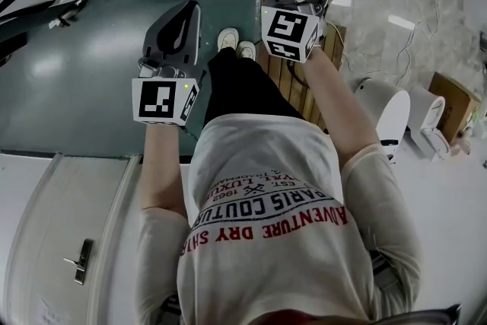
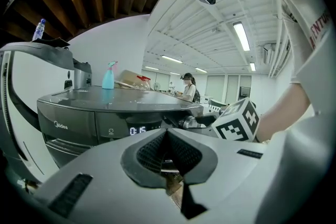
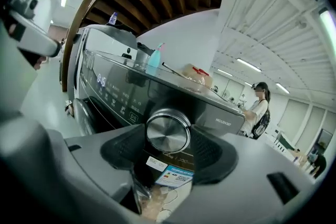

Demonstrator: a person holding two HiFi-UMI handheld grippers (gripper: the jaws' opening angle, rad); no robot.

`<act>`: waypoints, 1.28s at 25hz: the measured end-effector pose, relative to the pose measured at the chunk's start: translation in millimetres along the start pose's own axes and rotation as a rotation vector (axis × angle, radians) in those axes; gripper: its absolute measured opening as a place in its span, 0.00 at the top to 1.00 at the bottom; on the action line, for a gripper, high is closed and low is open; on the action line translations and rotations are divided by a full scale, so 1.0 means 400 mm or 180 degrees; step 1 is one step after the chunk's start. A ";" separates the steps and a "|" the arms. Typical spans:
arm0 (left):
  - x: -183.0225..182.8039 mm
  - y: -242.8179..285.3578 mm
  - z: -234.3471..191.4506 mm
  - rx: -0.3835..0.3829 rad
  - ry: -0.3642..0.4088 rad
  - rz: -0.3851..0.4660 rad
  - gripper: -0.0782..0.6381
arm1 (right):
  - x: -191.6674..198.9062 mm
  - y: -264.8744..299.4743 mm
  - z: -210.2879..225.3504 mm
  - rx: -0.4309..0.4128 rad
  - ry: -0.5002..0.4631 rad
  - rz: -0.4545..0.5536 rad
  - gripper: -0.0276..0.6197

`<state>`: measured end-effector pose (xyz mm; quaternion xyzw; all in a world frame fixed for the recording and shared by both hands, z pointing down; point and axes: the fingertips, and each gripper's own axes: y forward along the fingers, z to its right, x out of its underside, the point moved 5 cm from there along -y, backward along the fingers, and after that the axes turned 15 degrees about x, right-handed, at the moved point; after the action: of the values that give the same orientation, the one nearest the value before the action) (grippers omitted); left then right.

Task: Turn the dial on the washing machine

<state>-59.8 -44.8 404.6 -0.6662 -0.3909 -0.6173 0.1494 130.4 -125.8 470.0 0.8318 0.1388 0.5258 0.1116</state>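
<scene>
Head looks down; both others face washer (image 3: 105, 86).

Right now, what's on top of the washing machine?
A blue spray bottle and a tan bag sit on the washer. Whatever lies behind them is hidden.

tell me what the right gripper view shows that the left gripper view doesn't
Only the right gripper view: the silver dial close up, with the right gripper closed on its sides, and stickers just below it.
Only the left gripper view: the Midea logo, the right gripper's marker cube, and the left gripper, shut on nothing.
Both: the washing machine, the blue spray bottle on its top, and a person standing in the background.
</scene>
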 end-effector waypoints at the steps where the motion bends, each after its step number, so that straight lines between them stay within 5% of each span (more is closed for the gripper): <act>1: 0.001 0.001 0.000 0.0004 0.0021 -0.0003 0.87 | -0.002 0.000 0.001 -0.0031 0.0080 -0.0040 0.51; 5: -0.001 -0.002 -0.012 -0.0055 0.0033 0.0031 0.87 | -0.006 0.005 0.010 -0.0180 0.0477 -0.0174 0.52; 10: 0.004 -0.012 -0.015 -0.0124 -0.0001 0.0056 0.87 | 0.013 0.016 0.032 -0.0402 0.1327 -0.0509 0.52; 15: -0.002 -0.009 -0.005 -0.0107 0.0031 0.0078 0.87 | 0.017 0.018 0.038 -0.0499 0.1393 -0.0450 0.52; 18: 0.004 -0.014 -0.008 -0.0112 0.0014 0.0081 0.87 | 0.011 0.014 0.033 -0.0459 0.1241 -0.0373 0.52; 25: 0.018 -0.016 0.007 -0.0132 -0.0055 0.0070 0.87 | -0.009 -0.032 0.017 -0.0117 0.0085 0.0148 0.51; 32: 0.018 -0.024 -0.005 -0.0198 -0.0088 0.0106 0.87 | 0.006 -0.004 0.005 -0.0024 0.0032 -0.0163 0.52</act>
<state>-68.7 -37.5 409.2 -0.6854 -0.3624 -0.6174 0.1334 133.1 -123.7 470.6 0.8248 0.1587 0.5275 0.1275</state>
